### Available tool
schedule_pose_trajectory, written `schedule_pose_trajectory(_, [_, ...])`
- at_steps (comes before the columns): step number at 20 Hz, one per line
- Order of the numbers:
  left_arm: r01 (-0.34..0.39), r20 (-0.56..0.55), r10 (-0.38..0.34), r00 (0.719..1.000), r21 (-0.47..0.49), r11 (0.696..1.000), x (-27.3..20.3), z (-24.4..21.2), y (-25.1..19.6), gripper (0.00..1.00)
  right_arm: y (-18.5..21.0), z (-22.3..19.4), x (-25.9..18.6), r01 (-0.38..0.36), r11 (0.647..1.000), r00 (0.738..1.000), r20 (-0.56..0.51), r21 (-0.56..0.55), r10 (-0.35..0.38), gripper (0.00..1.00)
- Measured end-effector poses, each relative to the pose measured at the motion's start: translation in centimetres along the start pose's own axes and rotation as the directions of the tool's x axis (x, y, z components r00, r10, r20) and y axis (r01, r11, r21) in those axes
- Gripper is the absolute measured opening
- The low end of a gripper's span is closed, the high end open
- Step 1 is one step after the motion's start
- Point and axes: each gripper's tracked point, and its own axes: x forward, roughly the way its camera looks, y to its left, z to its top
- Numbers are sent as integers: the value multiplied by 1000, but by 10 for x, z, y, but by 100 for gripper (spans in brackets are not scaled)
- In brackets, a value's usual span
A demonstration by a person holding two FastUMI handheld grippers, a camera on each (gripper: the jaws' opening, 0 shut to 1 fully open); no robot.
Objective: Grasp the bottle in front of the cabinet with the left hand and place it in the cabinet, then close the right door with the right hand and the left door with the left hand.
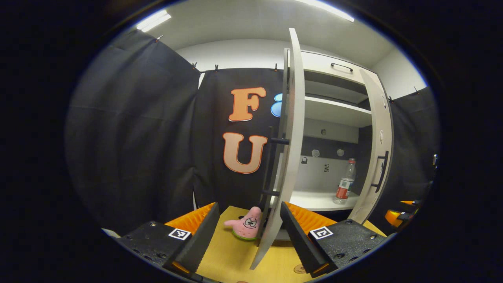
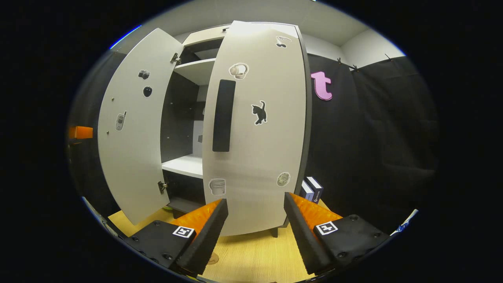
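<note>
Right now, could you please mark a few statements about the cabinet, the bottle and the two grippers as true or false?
1. The bottle stands upright on a shelf inside the cabinet. True.
2. Both cabinet doors are fully shut. False: the left door and right door both stand open.
3. The left gripper is shut on the bottle. False: it is open and holds nothing.
4. The right gripper is open, facing the right door. True.
5. A pink plush toy lies on the wooden table. True.

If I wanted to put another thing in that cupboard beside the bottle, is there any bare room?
Yes. The white shelf is bare from the bottle across to the left door. The upper shelf looks bare too. It is tighter on the table, where a pink plush toy sits by that door's foot.
</note>
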Motion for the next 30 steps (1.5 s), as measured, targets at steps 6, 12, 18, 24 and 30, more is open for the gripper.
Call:
schedule_pose_trajectory(6, [-55,-44,55,998,-18,998,29,-33,24,95,-21,8,-16,33,999,999,12,9,-34,96])
schedule_pose_trajectory(12, [-31,-72,28,997,-43,999,40,-53,14,95,-45,12,-28,71,997,997,27,25,-71,96])
schedule_pose_trajectory(18, [-41,-71,40,997,-7,999,37,-52,9,94,-59,12,-35,81,996,996,38,35,-82,96])
schedule_pose_trajectory(24, [38,-84,-37,996,17,999,35,-55,-26,94,-69,14,-38,87,995,995,49,49,-89,96])
schedule_pose_trajectory(30, [126,-100,-126,987,-5,992,39,-60,-68,94,-85,14,-45,102,994,993,52,47,-104,96])
